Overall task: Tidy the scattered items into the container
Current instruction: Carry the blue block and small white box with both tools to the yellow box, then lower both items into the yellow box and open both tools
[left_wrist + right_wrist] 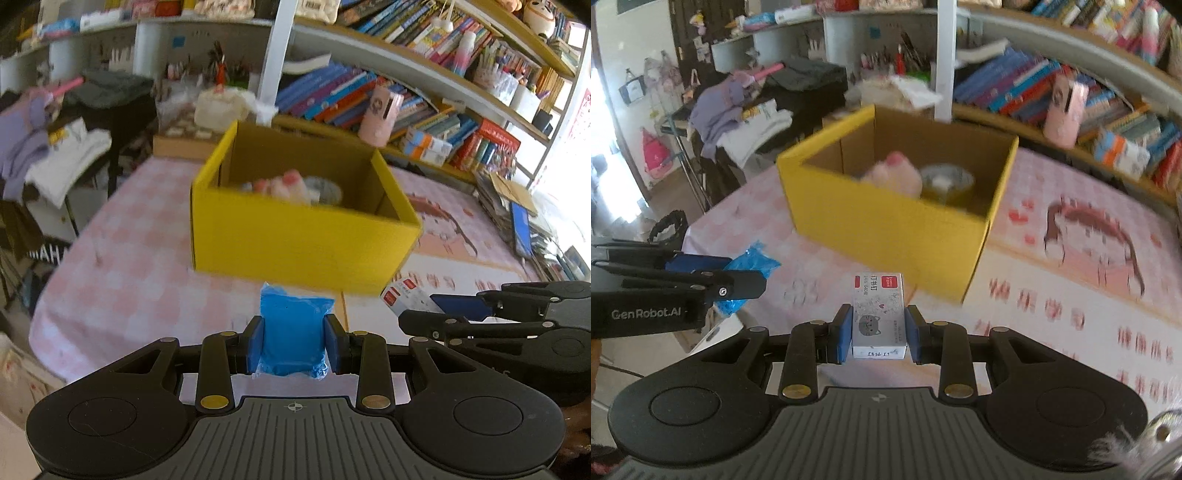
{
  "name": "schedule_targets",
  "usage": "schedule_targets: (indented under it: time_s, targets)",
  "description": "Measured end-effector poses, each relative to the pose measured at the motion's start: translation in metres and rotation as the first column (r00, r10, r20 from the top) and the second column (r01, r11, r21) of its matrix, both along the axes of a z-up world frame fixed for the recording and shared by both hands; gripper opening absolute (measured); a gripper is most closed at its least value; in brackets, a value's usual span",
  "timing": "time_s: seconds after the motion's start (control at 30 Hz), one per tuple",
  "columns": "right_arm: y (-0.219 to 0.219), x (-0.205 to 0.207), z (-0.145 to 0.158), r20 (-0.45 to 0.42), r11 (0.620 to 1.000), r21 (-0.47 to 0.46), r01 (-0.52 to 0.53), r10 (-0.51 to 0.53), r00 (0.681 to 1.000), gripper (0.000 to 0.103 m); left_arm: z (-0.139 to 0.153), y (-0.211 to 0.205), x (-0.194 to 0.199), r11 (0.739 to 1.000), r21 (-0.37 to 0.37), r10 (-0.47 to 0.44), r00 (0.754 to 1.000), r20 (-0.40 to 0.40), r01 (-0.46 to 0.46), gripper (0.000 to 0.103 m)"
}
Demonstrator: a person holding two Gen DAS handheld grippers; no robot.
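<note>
Carry step; left gripper (pixel 293 341) is clamped on a blue plastic sachet (pixel 293 328); right gripper (pixel 879 338) on a small white cardboard staple box (pixel 878 314); both held short of the open yellow cardboard box (pixel 295 240); advance over rim and release judged next.

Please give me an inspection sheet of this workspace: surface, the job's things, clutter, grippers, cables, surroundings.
Surface: table under a pink checked cloth.
Job's things: open yellow box holding a pink soft item and a tape roll; blue packet; small white box.
Clutter: nothing seen loose on the cloth.
Grippers: left gripper shut on the blue packet; right gripper shut on the small white box; both in front of the yellow box.
Cables: nothing seen.
Surroundings: bookshelves, piled clothes.
</note>
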State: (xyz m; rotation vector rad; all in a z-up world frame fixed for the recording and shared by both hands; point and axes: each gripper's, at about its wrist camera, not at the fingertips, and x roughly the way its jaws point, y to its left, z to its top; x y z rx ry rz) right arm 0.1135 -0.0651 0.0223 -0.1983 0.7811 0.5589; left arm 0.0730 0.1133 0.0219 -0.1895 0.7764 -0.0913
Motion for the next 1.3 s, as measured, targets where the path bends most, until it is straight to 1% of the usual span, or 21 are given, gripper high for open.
schedule_targets:
  time_s: [0.13, 0.27, 0.37, 0.5, 0.63, 0.7, 0.9, 1.03, 1.1, 1.2, 1.3]
  targets:
    - [0.000, 0.026, 0.021, 0.063, 0.999, 0.031, -0.008, 0.006, 0.998, 0.028, 0.017, -0.003, 0.025, 1.000, 0.026, -0.012, 0.999, 0.049, 0.011, 0.033]
    - [0.002, 0.056, 0.036, 0.110, 0.999, 0.042, -0.026, 0.022, 0.994, 0.028, 0.029, -0.003, 0.055, 0.999, 0.030, -0.020, 0.996, 0.082, 0.018, 0.033]
    - [0.007, 0.082, 0.039, 0.134, 0.999, 0.021, -0.045, 0.042, 0.990, 0.028, 0.036, -0.002, 0.079, 0.999, 0.036, -0.034, 0.995, 0.096, 0.030, 0.033]
    - [0.017, 0.115, 0.031, 0.131, 0.996, -0.035, -0.082, 0.086, 0.988, 0.028, 0.040, -0.002, 0.118, 0.997, 0.059, -0.064, 0.993, 0.097, 0.059, 0.033]
    - [0.030, 0.147, 0.012, 0.081, 0.988, -0.088, -0.125, 0.132, 0.988, 0.029, 0.037, -0.013, 0.162, 0.985, 0.110, -0.138, 0.988, 0.063, 0.131, 0.033]
    - [0.036, 0.157, 0.003, 0.065, 0.982, -0.119, -0.148, 0.156, 0.986, 0.029, 0.033, -0.021, 0.183, 0.979, 0.124, -0.169, 0.985, 0.041, 0.163, 0.033]
    - [0.050, 0.184, -0.022, -0.009, 0.955, -0.222, -0.198, 0.201, 0.980, 0.029, 0.009, -0.037, 0.243, 0.975, 0.104, -0.191, 0.980, -0.063, 0.197, 0.033]
    - [0.052, 0.197, -0.031, -0.036, 0.946, -0.246, -0.212, 0.210, 0.977, 0.029, -0.005, -0.044, 0.268, 0.966, 0.122, -0.215, 0.969, -0.120, 0.230, 0.033]
    - [0.053, 0.201, -0.033, -0.045, 0.943, -0.251, -0.219, 0.215, 0.976, 0.029, -0.012, -0.046, 0.278, 0.964, 0.120, -0.219, 0.965, -0.145, 0.237, 0.033]
    - [0.054, 0.205, -0.036, -0.049, 0.938, -0.259, -0.232, 0.227, 0.973, 0.029, -0.020, -0.047, 0.289, 0.965, 0.108, -0.219, 0.960, -0.173, 0.239, 0.033]
    - [0.054, 0.208, -0.037, -0.052, 0.934, -0.262, -0.242, 0.237, 0.970, 0.029, -0.027, -0.051, 0.296, 0.961, 0.118, -0.224, 0.955, -0.196, 0.250, 0.033]
